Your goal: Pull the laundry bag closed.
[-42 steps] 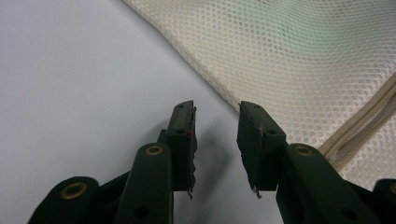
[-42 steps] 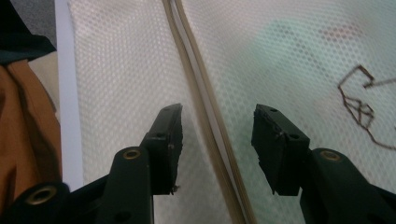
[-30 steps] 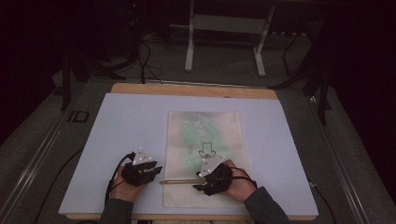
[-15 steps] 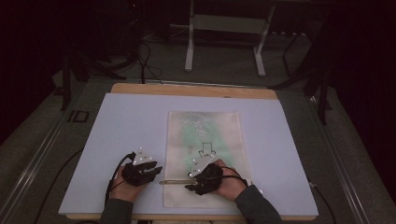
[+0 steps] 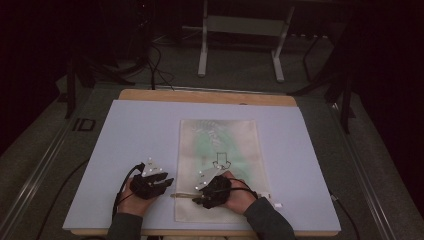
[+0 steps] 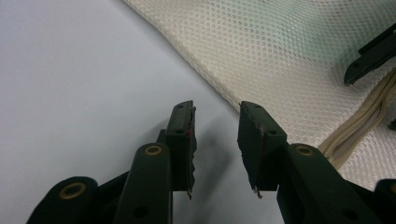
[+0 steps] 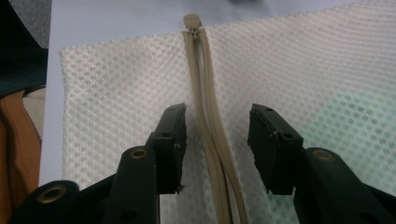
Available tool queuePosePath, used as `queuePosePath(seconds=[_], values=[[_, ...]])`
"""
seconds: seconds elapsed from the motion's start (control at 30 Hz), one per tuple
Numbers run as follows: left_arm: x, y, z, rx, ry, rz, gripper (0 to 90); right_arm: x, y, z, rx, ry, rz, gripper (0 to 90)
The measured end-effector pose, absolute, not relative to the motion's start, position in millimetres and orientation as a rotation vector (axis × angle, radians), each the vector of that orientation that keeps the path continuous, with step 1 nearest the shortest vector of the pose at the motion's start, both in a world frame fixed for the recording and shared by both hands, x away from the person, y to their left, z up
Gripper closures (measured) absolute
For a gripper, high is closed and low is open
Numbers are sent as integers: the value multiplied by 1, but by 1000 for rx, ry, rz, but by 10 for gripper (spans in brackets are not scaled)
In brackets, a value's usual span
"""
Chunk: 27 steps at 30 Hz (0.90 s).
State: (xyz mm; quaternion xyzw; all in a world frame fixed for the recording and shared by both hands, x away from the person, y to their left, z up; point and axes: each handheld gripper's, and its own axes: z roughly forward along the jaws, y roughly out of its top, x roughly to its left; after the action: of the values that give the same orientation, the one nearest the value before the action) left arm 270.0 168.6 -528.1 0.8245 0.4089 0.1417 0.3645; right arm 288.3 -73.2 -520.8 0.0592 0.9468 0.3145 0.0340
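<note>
Mesh is what both of your tools are working around: a cream mesh laundry bag lies flat on the pale blue mat, with something green showing through its weave and its zipper running across the end nearest you.

Your right gripper lies low over that near end, and in the right gripper view its jaws straddle the beige zipper tape, one on each side, with clear mesh between each pad and the tape. They have just been closing, but they are not yet pressing on anything, so the gripper holds nothing. The straddle makes sense: lined up along the tape, a squeeze would pinch the zipper and not loose mesh. The zipper's end stop sits at the far edge of the bag in that view, beyond the jaws; whether the slider is there I cannot tell.

Your left gripper rests just off the bag's left edge. In the left gripper view its jaws stand well apart over bare mat, empty, with the bag's corner just ahead of the pads. That spot looks chosen for bracing: from there you could pin or grip the bag's edge so the fabric stays put while the right hand works the zipper.
</note>
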Motion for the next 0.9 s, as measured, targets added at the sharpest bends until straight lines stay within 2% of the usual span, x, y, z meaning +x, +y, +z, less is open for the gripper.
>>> queuePosePath(seconds=[0.9], values=[[270, 170, -527, 2116, 1069, 382, 651, 288, -32, -517, 120, 2913, 1016, 582]])
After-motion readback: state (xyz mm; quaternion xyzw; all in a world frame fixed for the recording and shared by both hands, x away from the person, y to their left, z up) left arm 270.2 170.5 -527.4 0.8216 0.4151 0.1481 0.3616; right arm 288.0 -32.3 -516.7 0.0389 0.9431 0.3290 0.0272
